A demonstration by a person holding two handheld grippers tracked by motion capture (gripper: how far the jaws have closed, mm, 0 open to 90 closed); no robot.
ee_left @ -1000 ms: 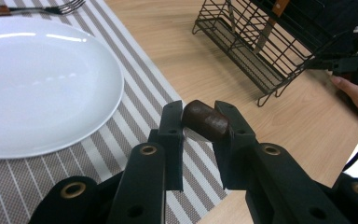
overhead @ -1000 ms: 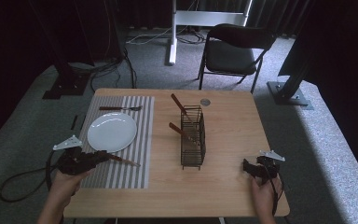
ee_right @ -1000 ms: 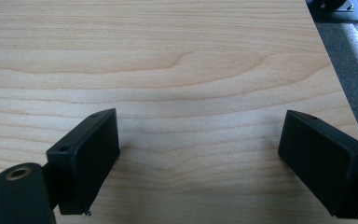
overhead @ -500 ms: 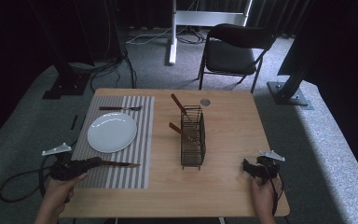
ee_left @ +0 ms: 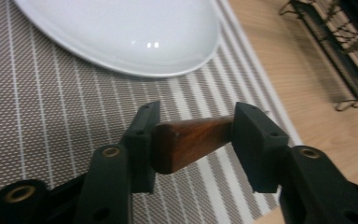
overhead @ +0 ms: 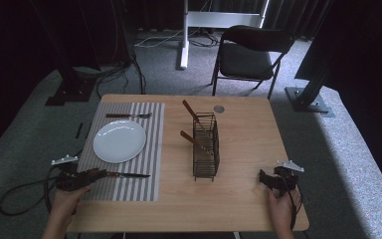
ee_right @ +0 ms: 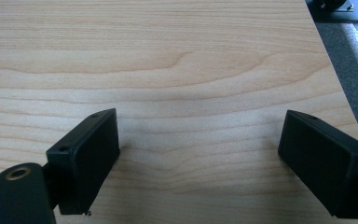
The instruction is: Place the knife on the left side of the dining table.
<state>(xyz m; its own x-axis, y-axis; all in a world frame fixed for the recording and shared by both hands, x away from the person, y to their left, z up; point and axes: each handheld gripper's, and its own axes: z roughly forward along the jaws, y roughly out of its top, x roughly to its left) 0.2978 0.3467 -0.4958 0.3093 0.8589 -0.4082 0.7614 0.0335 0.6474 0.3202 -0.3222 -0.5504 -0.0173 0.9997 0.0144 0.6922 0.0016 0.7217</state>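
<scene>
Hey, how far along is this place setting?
Done: the white plate sits on the striped placemat, with a fork laid beyond it. In hand: the left tongs have just been opening, with the wooden-handled knife between them, lying on the placemat beside the plate. Left: two wooden-handled utensils stand in the wire caddy; the right tongs are open and hold nothing.

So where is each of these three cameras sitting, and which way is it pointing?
High view: above the person's side, looking forward and down on the table; both hands, left gripper and right gripper show.
Left gripper view: rides that gripper, looking along its jaws at the knife handle between them.
Right gripper view: looks along its open jaws at bare wood.
Shared: plate, striped mat.
</scene>
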